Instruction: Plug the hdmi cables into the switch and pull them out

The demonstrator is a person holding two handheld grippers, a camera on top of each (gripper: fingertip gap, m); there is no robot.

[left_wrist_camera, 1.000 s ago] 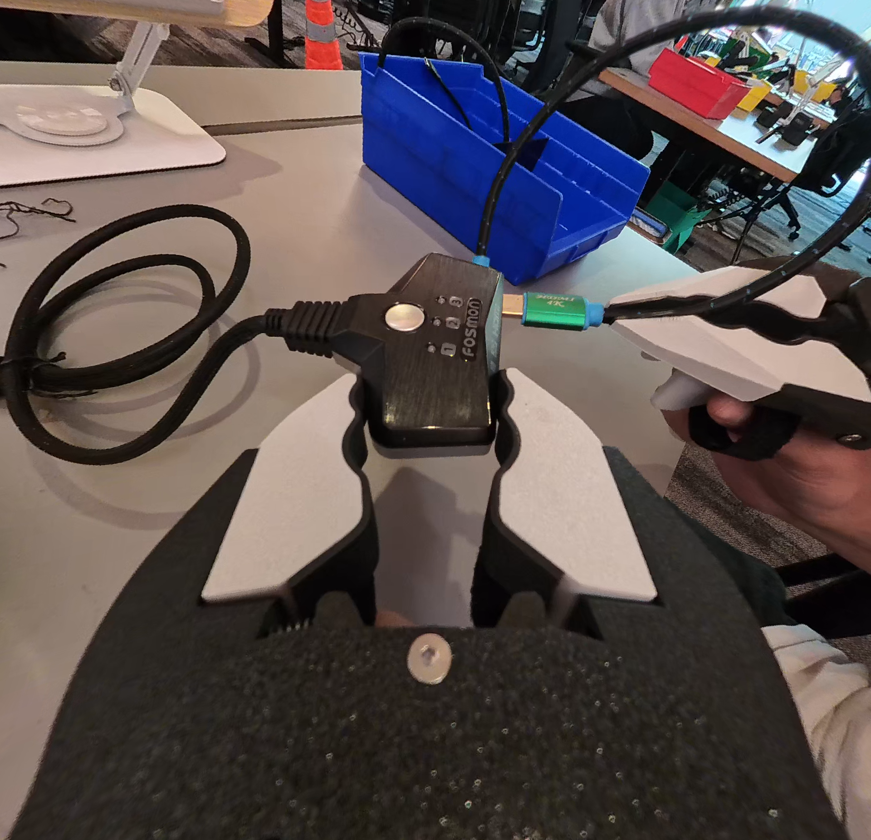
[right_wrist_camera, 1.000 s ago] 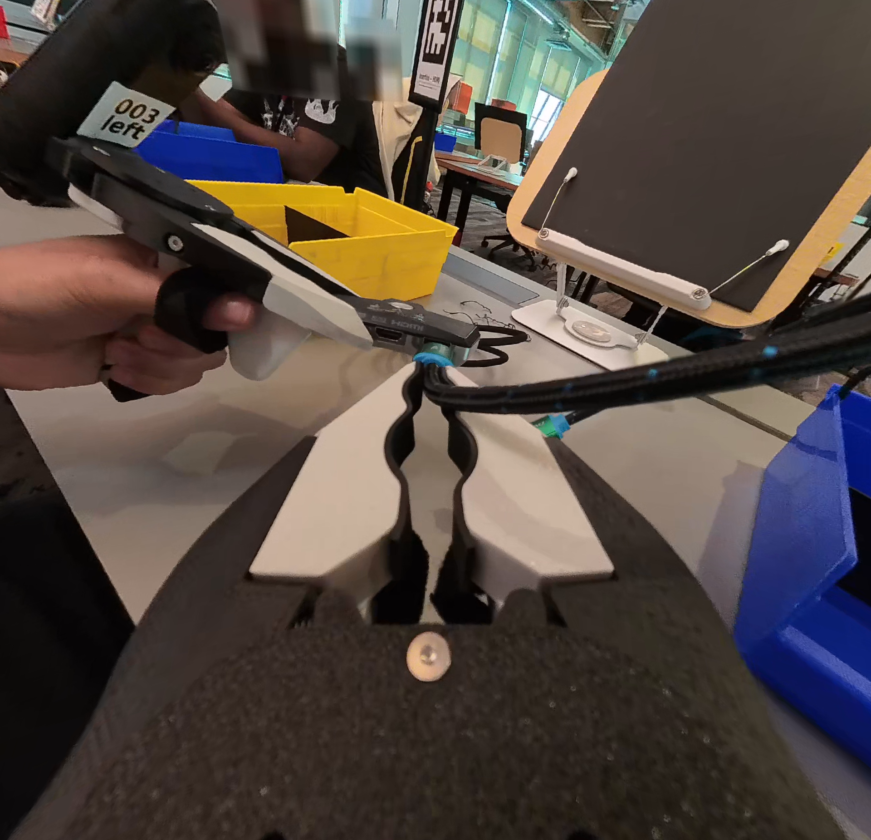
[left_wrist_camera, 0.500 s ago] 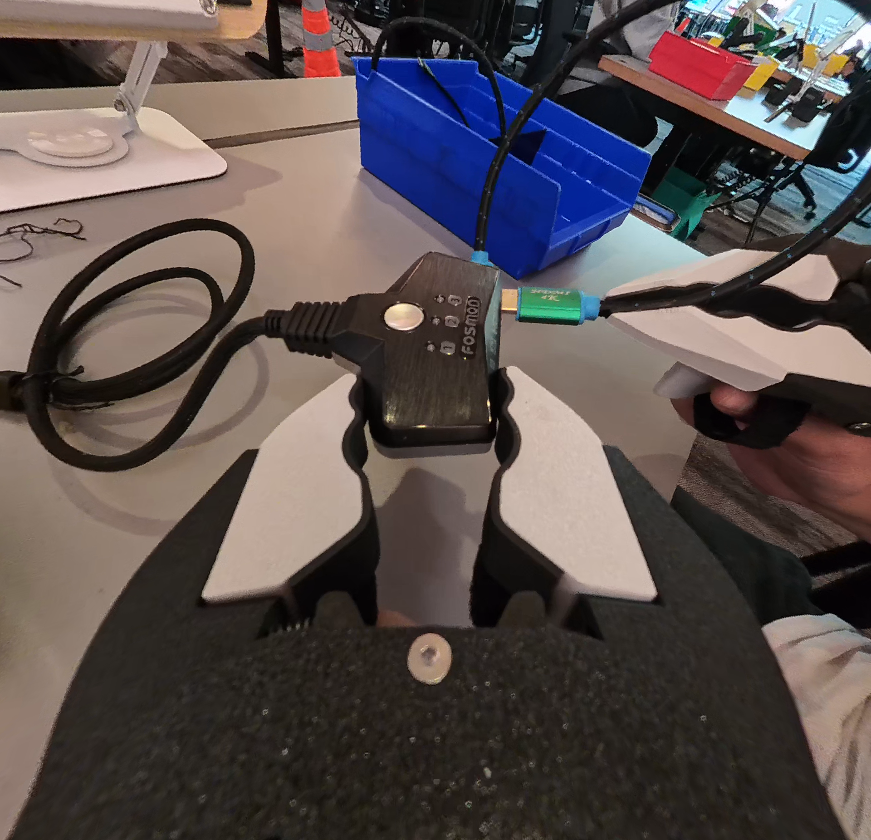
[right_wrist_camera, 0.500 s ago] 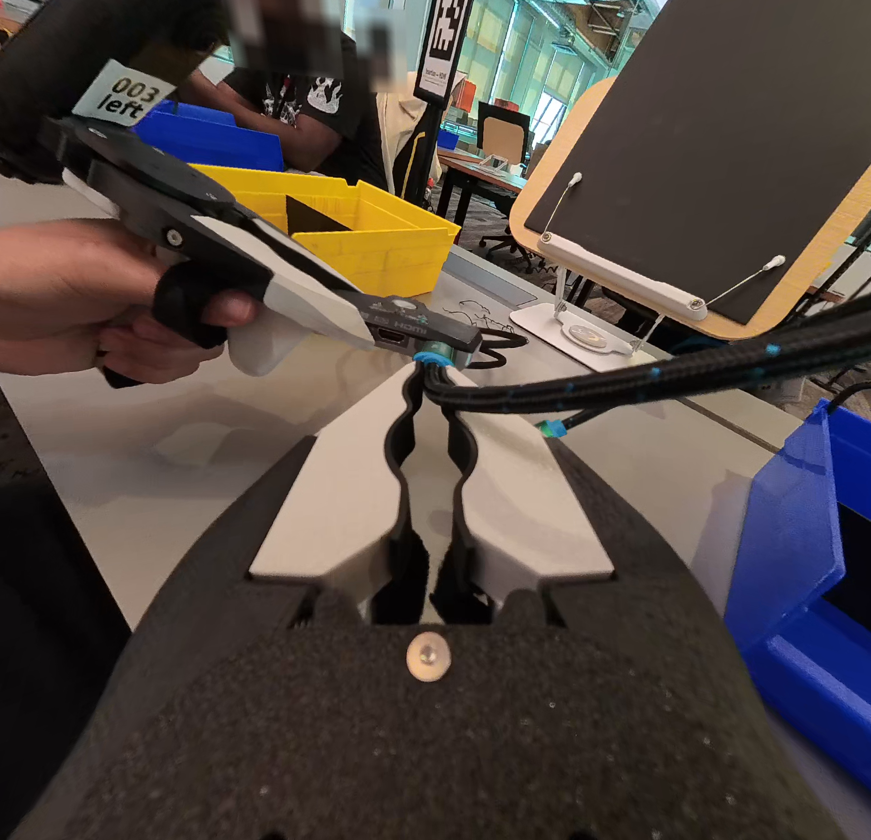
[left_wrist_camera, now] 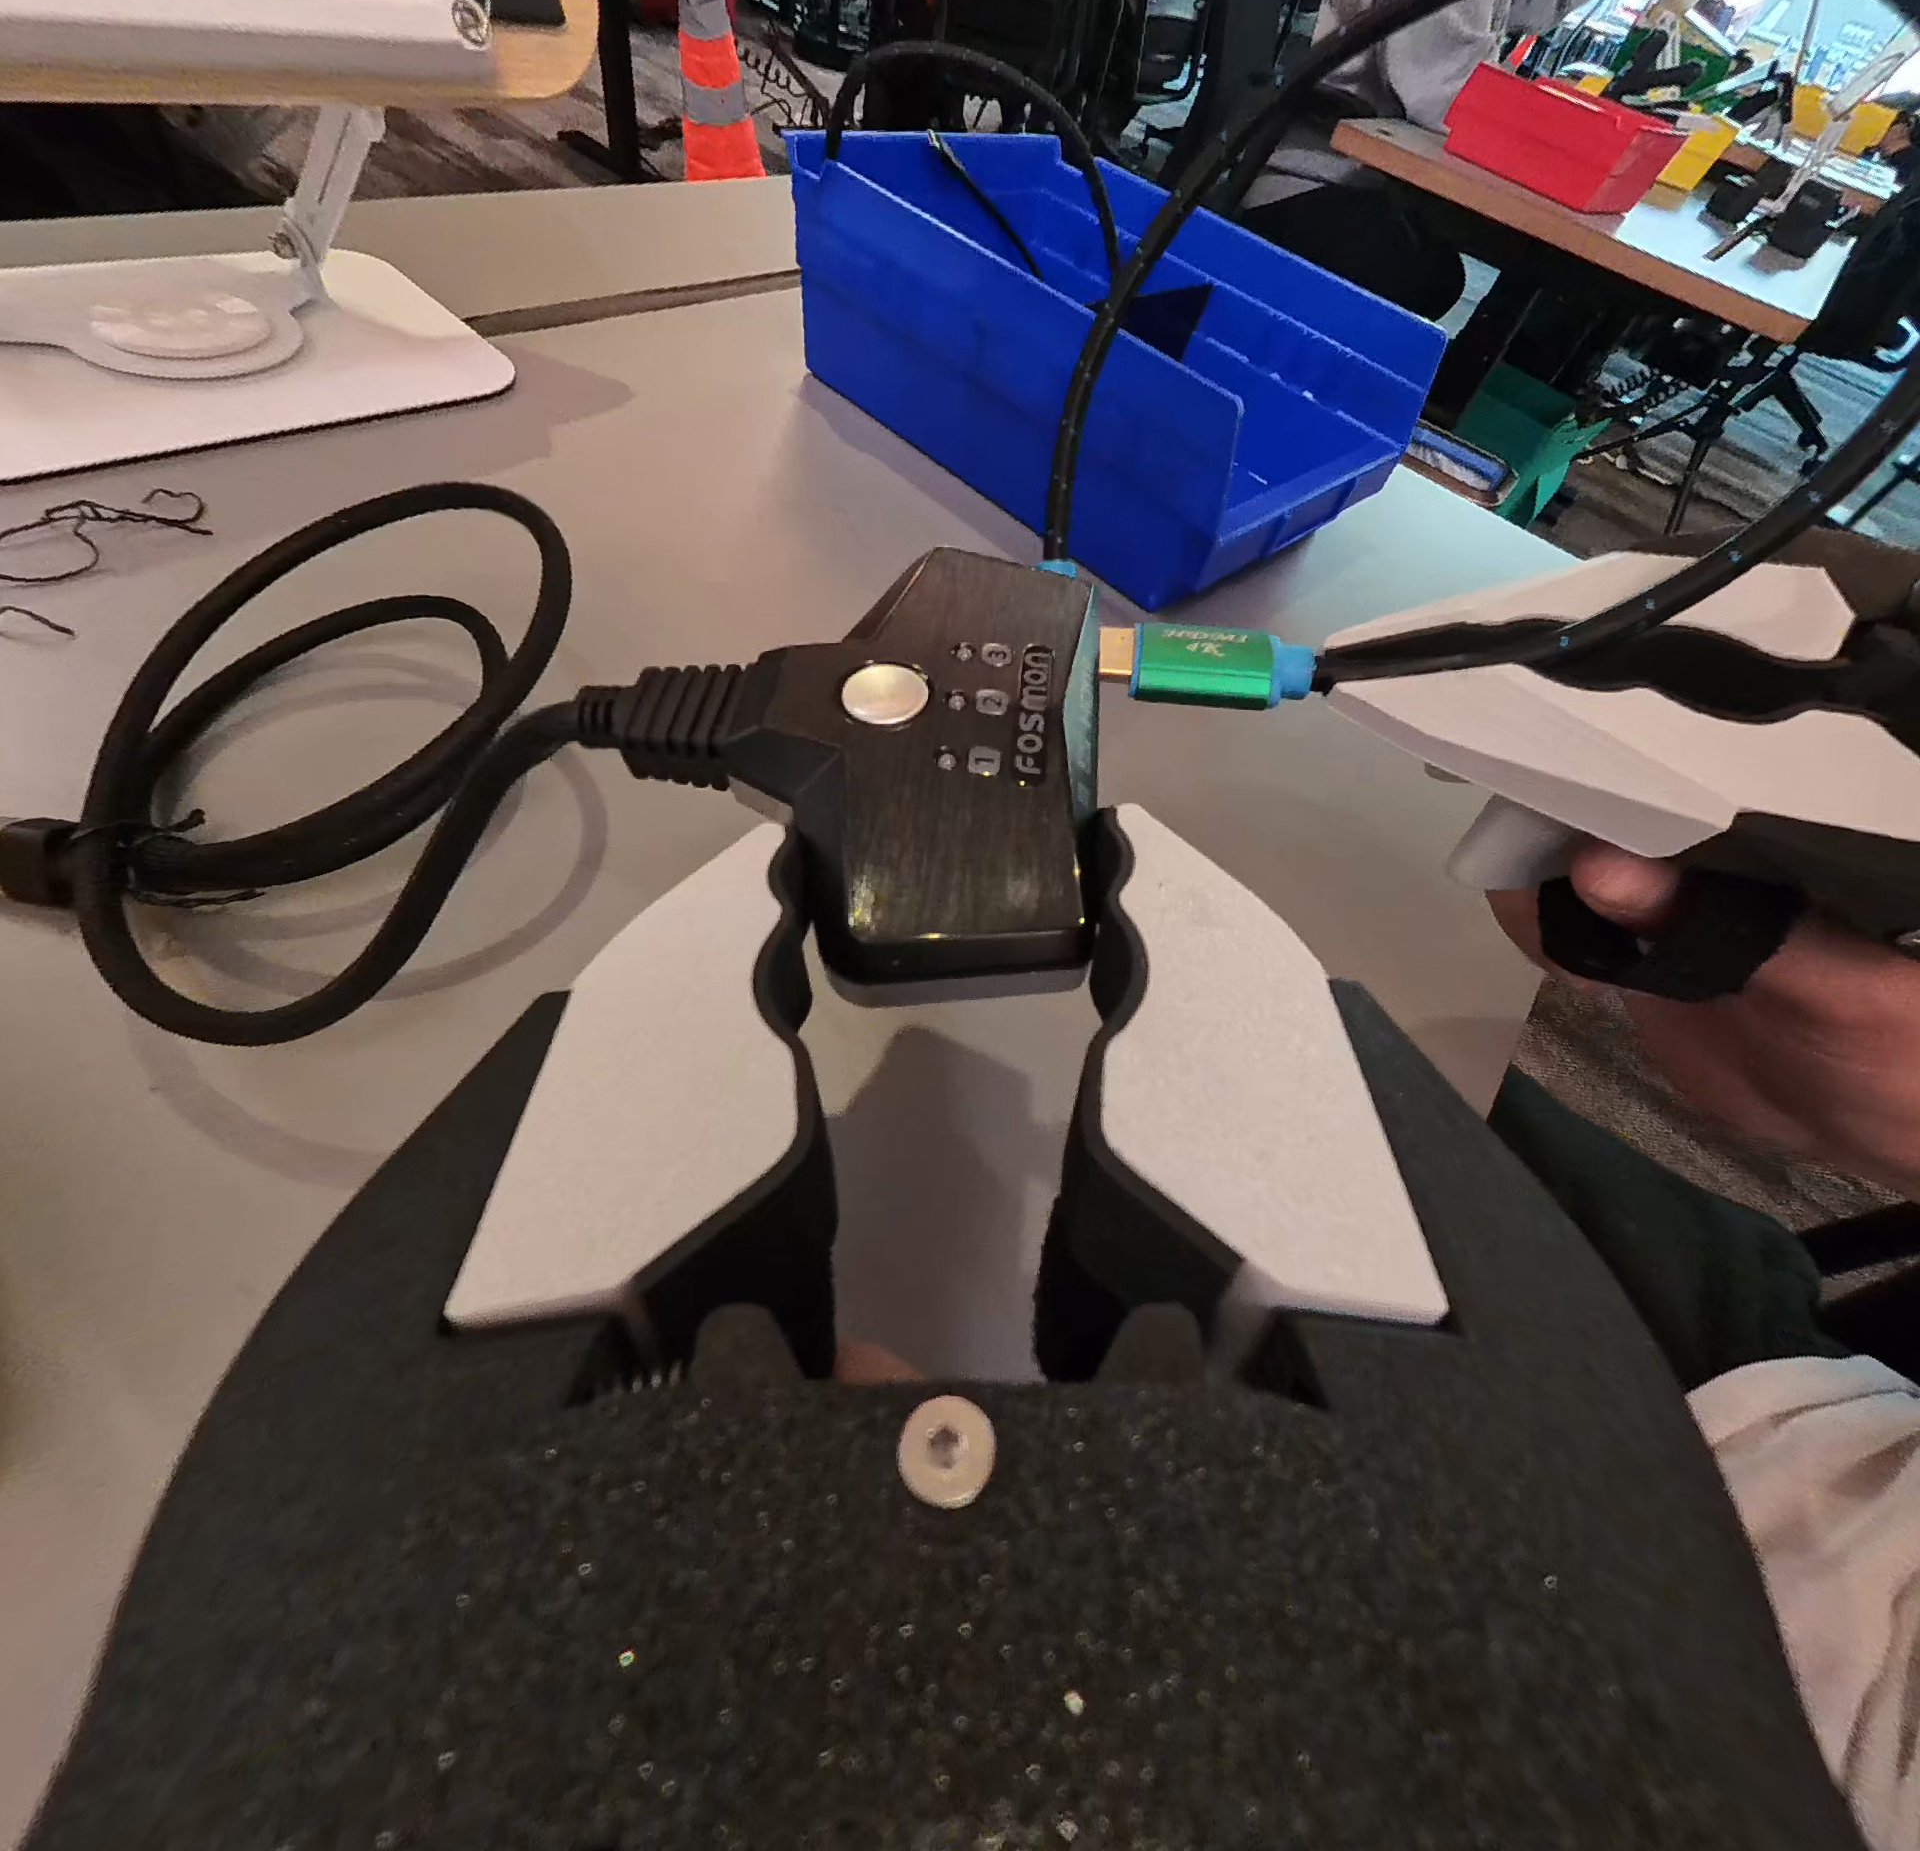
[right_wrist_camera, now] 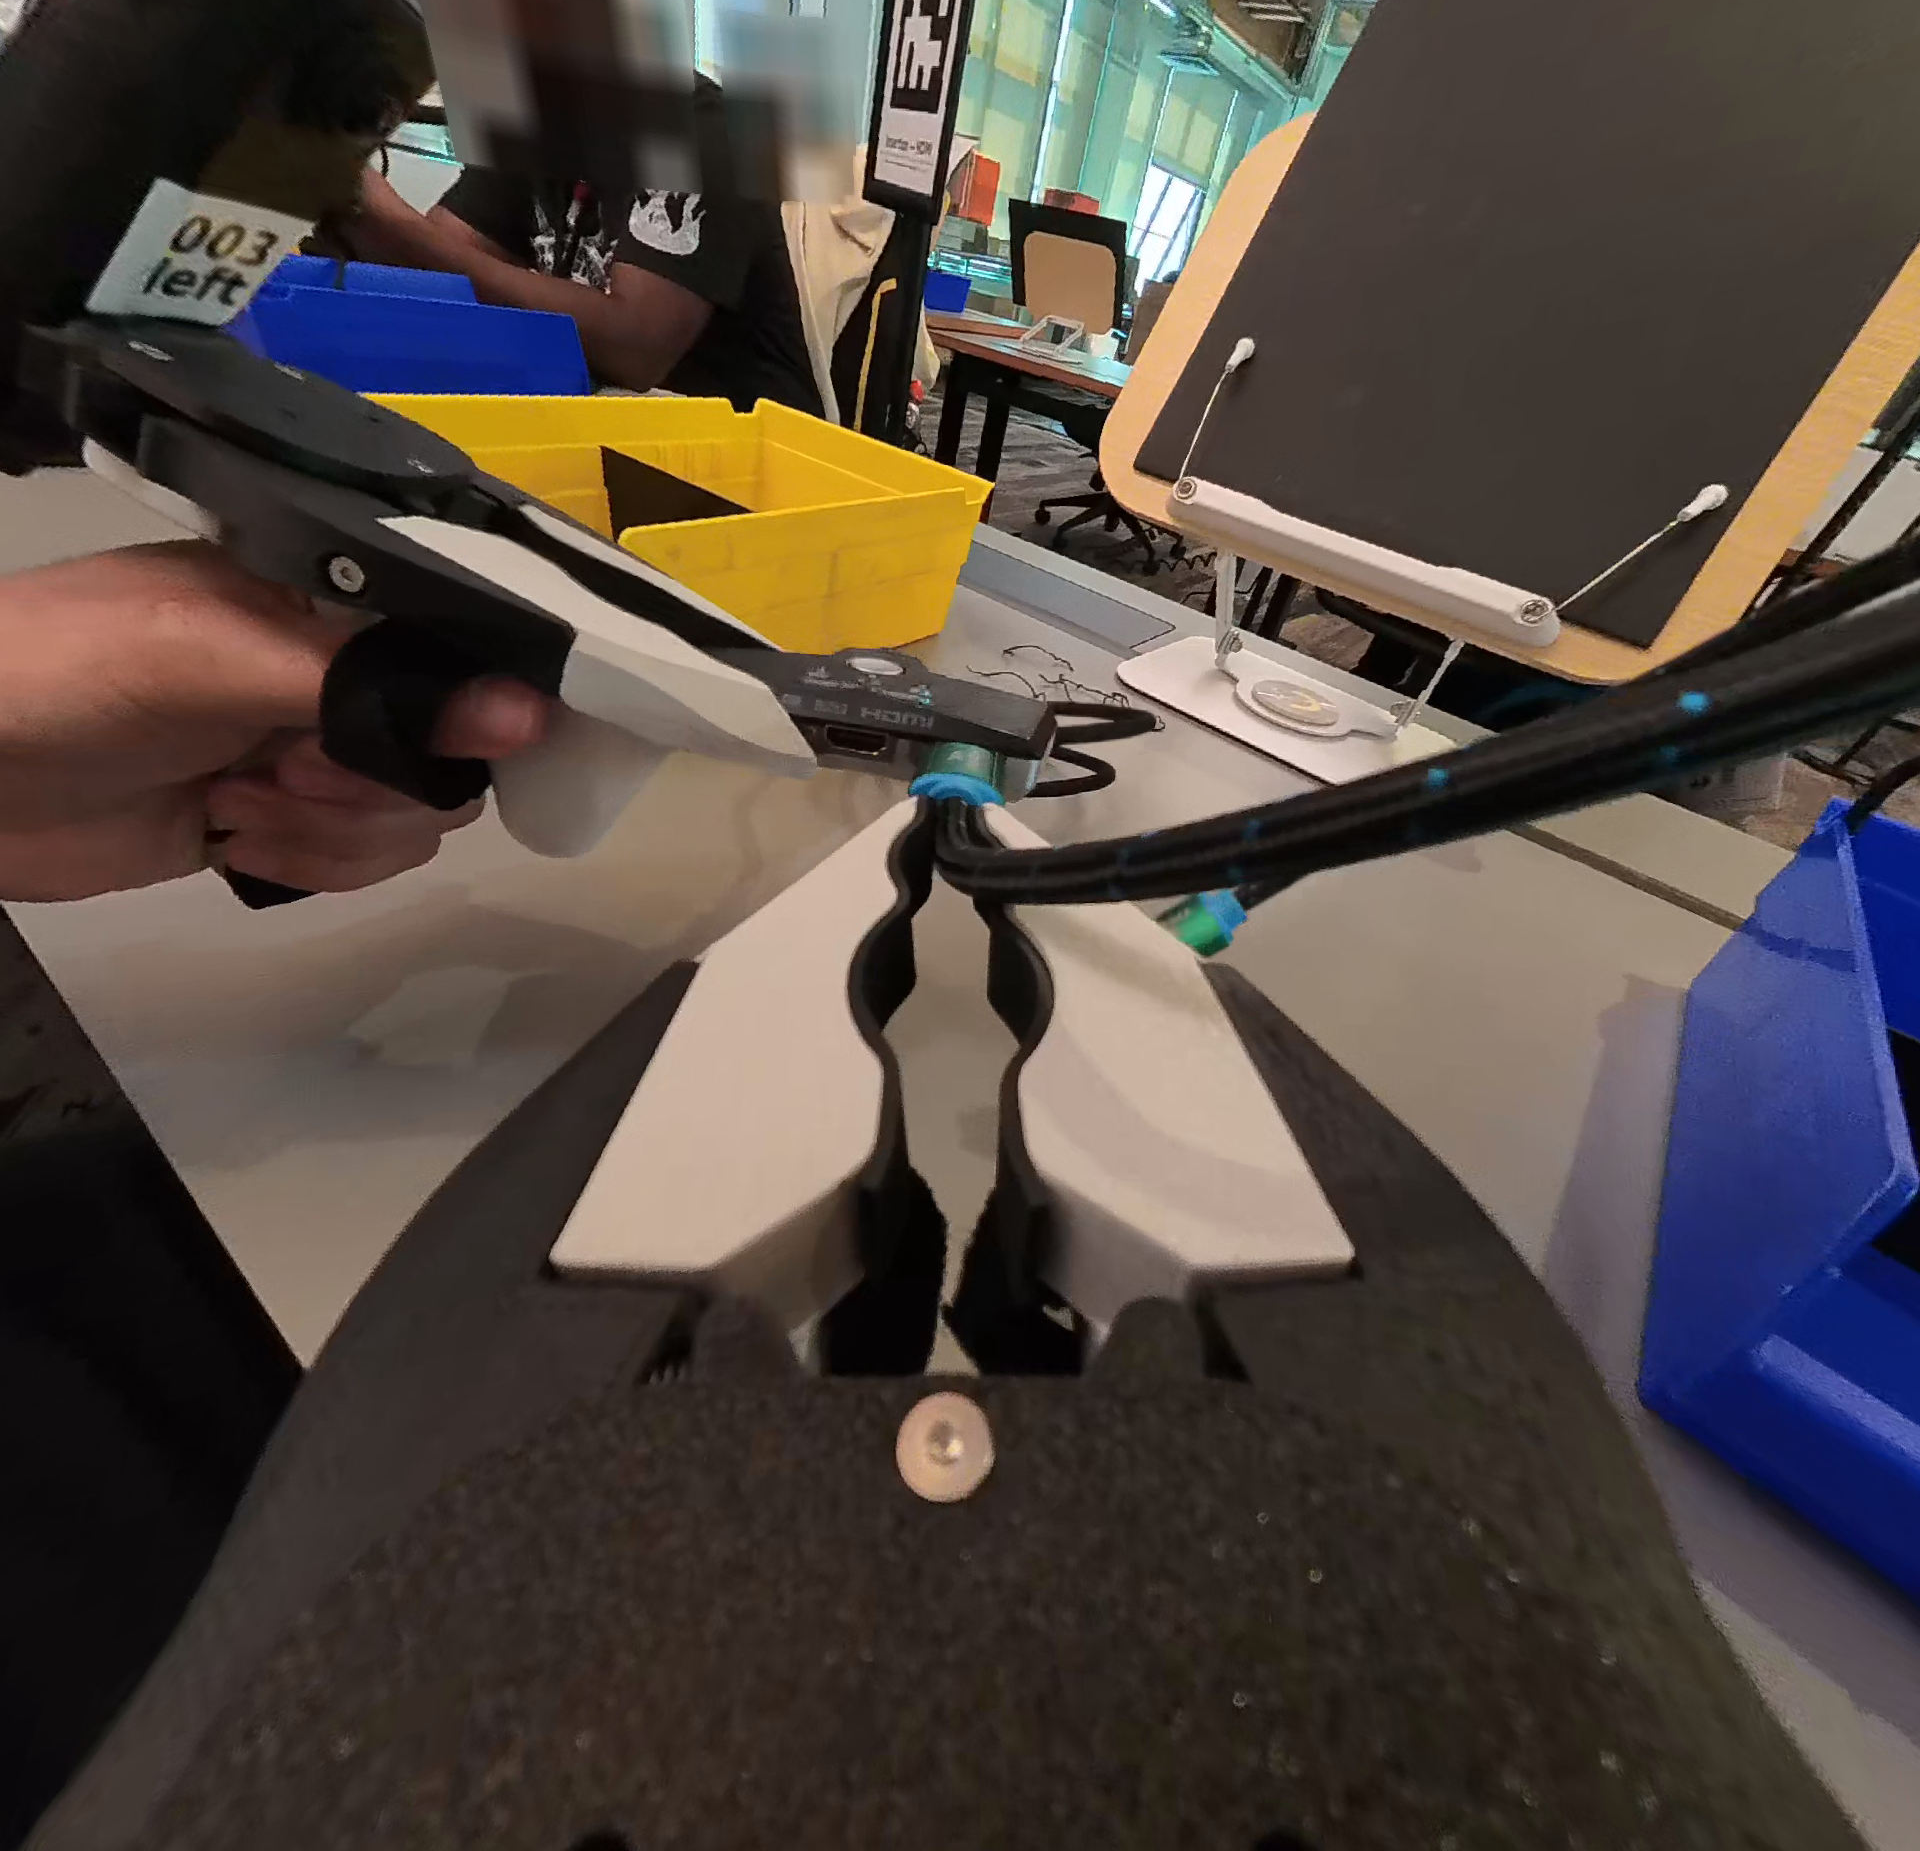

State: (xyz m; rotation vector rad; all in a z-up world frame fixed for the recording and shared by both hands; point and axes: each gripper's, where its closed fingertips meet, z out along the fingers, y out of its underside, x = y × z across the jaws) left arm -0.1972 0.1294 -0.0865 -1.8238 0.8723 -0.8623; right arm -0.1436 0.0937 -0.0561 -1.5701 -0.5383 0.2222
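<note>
Misalignment is the main hazard here. The left gripper (left_wrist_camera: 940,954) is closed on the near end of the black switch (left_wrist_camera: 961,762), its two fingers pressed against either side of the body, holding it just above the grey tabletop (left_wrist_camera: 675,471). The right gripper (left_wrist_camera: 1325,674) comes in from the right, pinched tight on a braided hdmi cable (left_wrist_camera: 1455,638) just behind its green plug (left_wrist_camera: 1205,663). In the left wrist view the plug's gold tip sits just at the side face of the switch, though whether it has entered a port or merely touches the edge cannot be told. A second cable (left_wrist_camera: 1070,430) already reaches the far end of the switch, and its slack loops back over the blue bin (left_wrist_camera: 1091,347).

Because the grip sits on the flexible cable rather than on the rigid plug shell, the plug could tilt under push and jam against the port rim or scrape past it. A hard push could also slide the switch sideways between the left gripper's fingers, since only its near end is held. The stiff arc of cable overhead may twist the plug, and a jolt might loosen the cable at the far end.
</note>
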